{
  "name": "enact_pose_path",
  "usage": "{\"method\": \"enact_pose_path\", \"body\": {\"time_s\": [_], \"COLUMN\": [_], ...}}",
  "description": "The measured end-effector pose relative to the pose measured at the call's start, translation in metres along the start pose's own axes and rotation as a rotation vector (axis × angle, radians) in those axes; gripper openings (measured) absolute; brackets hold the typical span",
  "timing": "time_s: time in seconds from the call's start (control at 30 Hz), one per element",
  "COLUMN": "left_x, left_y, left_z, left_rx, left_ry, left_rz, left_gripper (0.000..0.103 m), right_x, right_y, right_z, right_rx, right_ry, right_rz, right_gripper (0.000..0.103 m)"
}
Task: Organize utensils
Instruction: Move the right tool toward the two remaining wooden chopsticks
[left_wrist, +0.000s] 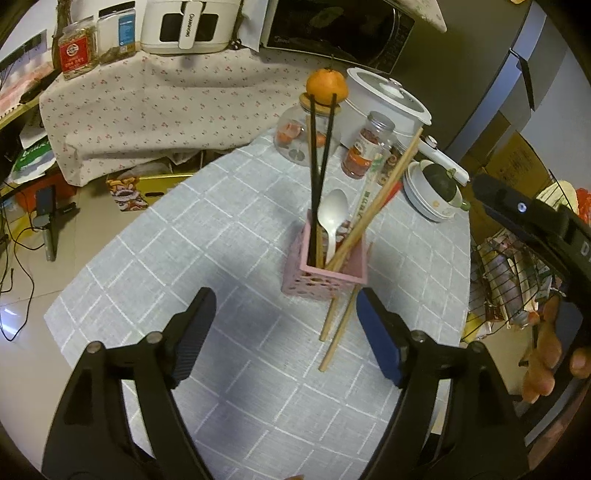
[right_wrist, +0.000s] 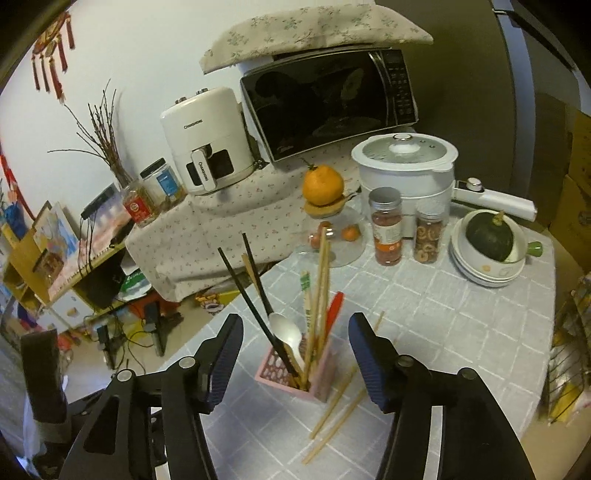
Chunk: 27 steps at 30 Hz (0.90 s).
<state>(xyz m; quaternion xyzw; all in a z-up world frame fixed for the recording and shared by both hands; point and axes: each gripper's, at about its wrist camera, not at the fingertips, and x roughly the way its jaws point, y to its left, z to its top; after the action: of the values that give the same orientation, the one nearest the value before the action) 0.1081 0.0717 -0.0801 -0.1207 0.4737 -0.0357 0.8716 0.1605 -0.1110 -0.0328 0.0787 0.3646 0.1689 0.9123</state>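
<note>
A pink perforated utensil holder (left_wrist: 325, 273) (right_wrist: 299, 373) stands on the grey checked tablecloth (left_wrist: 229, 229). Upright in it are black chopsticks (left_wrist: 316, 177) (right_wrist: 255, 310), a white spoon (left_wrist: 332, 218) (right_wrist: 286, 334) and wooden chopsticks (left_wrist: 380, 199) (right_wrist: 321, 295). A loose wooden chopstick pair (left_wrist: 334, 332) (right_wrist: 334, 413) lies on the cloth, leaning at the holder's near side. My left gripper (left_wrist: 284, 297) hovers open just short of the holder, with nothing between its fingers. My right gripper (right_wrist: 295, 323) hangs open above the holder, its pads touching nothing.
Behind the holder stand a glass jar (right_wrist: 332, 236) topped by an orange (right_wrist: 322, 184), two spice jars (right_wrist: 386, 225), a white electric pot (right_wrist: 406, 166) and stacked bowls (right_wrist: 480, 273) with a dark squash. The table edge drops off left; a wire basket (left_wrist: 509, 280) sits right.
</note>
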Motion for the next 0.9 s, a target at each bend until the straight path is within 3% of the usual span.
{"method": "enact_pose_path", "body": {"time_s": [0.07, 0.4, 0.6, 0.9], "left_x": [0.002, 0.027, 0.045, 0.061], "left_y": [-0.003, -0.006, -0.007, 0.003], "left_z": [-0.002, -0.009, -0.013, -0.013], "left_rx": [0.003, -0.012, 0.045, -0.003], "left_ry": [0.011, 0.088, 0.086, 0.135], "left_rz": [-0.010, -0.038, -0.001, 0.014], "left_gripper": [0.080, 0.081, 0.081, 0.081], "right_x": [-0.004, 0.011, 0.047, 0.125], "right_y": [-0.008, -0.054, -0.072, -0.092], "right_z": [-0.003, -0.031, -0.054, -0.077], "right_rx": [-0.005, -0.004, -0.017, 0.056], "right_ry": [0.010, 0.120, 0.234, 0.371], "right_rz": [-0.019, -0.126, -0.171, -0.182], "right_gripper": [0.069, 0.078, 0.079, 0.079]}}
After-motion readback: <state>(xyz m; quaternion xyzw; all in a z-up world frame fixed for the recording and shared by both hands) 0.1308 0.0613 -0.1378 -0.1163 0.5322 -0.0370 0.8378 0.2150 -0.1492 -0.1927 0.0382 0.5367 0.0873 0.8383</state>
